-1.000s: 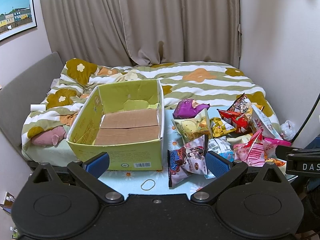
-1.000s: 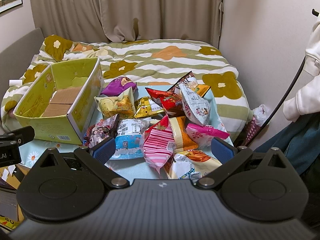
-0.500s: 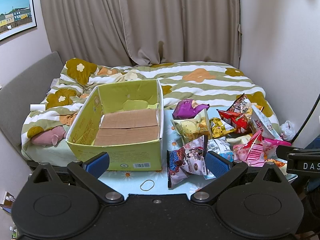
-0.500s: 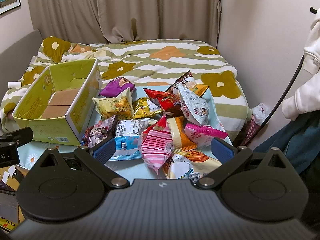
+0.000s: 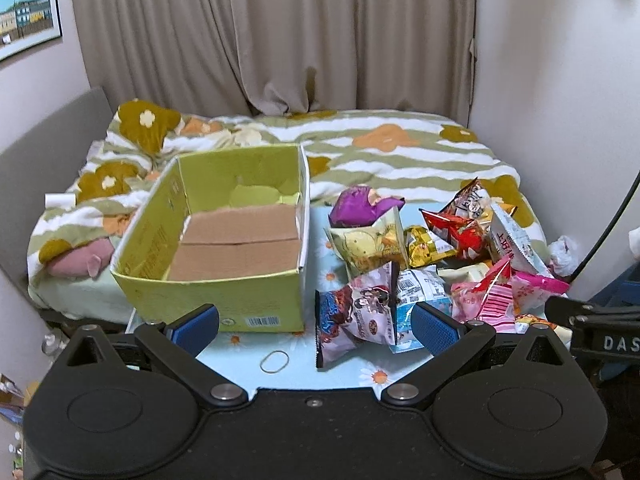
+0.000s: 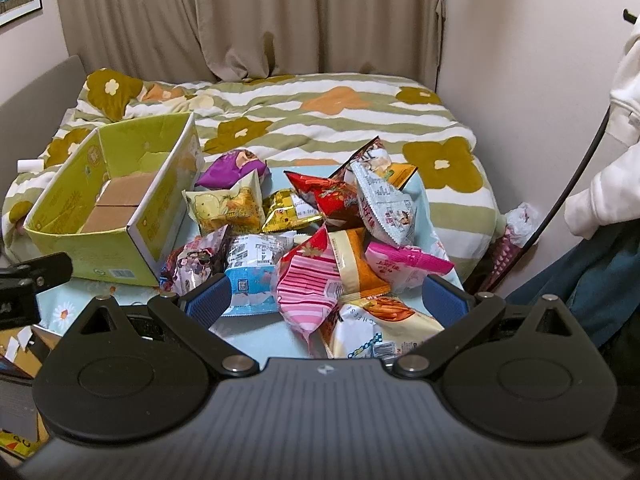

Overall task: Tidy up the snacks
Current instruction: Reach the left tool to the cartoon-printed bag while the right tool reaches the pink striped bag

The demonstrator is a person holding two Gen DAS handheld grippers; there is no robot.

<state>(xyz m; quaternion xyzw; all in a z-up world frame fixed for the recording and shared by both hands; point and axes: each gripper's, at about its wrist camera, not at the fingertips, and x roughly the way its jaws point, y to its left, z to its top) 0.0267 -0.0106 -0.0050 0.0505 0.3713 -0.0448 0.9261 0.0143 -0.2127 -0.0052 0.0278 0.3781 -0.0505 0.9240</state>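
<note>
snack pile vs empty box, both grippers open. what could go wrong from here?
1. The snack bags overlap in a heap, so the right gripper may pinch two at once or drag neighbours off the table edge.
2. The pink striped bag is puffy and could slip or burst.
3. The box is light; the left gripper might shove it.

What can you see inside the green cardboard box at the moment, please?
Inside the green cardboard box only its brown bottom flaps show, with no snack packets on them. The near wall hides the front strip of the floor, so that part cannot be checked.
</note>
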